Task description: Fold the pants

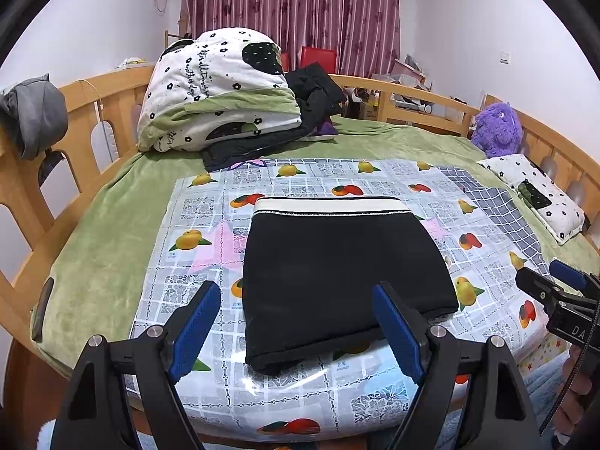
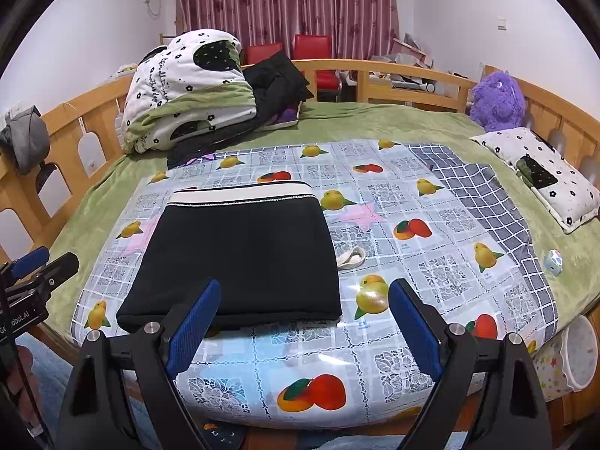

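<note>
The folded black cloth pants (image 1: 337,277) look matt, with a white ribbed waistband (image 1: 330,205). They lie on a glossy fruit-printed plastic sheet (image 2: 375,356) over a fuzzy green blanket (image 1: 112,217), inside a smooth wooden bed frame (image 1: 112,86).

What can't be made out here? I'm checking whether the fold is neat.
- Black pants: inner layers and legs are hidden under the top layer, both views.
- Near hem: partly hidden behind the right hand-held gripper finger, right wrist view.
- White loop beside the pants: too small to identify.
</note>
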{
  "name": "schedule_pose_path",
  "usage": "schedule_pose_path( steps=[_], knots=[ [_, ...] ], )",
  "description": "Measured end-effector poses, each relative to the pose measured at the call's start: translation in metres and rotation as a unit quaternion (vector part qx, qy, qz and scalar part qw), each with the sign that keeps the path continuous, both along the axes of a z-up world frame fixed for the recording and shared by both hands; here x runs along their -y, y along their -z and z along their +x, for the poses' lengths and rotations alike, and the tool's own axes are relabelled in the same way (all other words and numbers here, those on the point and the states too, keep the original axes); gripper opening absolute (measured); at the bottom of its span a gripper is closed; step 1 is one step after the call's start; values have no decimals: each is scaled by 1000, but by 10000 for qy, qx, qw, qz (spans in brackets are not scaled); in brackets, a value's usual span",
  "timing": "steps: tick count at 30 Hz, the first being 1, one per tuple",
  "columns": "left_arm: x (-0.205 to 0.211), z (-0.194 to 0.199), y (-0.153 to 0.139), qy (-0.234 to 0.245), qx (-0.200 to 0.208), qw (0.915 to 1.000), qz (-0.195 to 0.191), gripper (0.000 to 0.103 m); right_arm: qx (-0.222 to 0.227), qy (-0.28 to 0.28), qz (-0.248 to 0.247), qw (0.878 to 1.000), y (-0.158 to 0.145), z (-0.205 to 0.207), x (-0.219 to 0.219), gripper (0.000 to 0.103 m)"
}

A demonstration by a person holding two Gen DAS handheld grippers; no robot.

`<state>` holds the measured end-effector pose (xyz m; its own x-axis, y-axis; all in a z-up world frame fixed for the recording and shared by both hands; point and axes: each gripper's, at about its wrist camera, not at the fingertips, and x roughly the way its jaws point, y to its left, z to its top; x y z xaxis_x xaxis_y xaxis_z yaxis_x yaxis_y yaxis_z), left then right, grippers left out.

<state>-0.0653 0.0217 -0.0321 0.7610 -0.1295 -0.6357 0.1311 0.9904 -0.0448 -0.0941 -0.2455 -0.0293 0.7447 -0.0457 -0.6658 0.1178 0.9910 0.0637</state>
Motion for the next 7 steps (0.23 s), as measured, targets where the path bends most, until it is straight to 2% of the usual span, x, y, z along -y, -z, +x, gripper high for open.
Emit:
schedule_pose_path(
  steps=[7],
  knots=[
    [0,-1,0,7,19,10000,18,82,-1,-7,0,10000,1,1,-1,90]
  ],
)
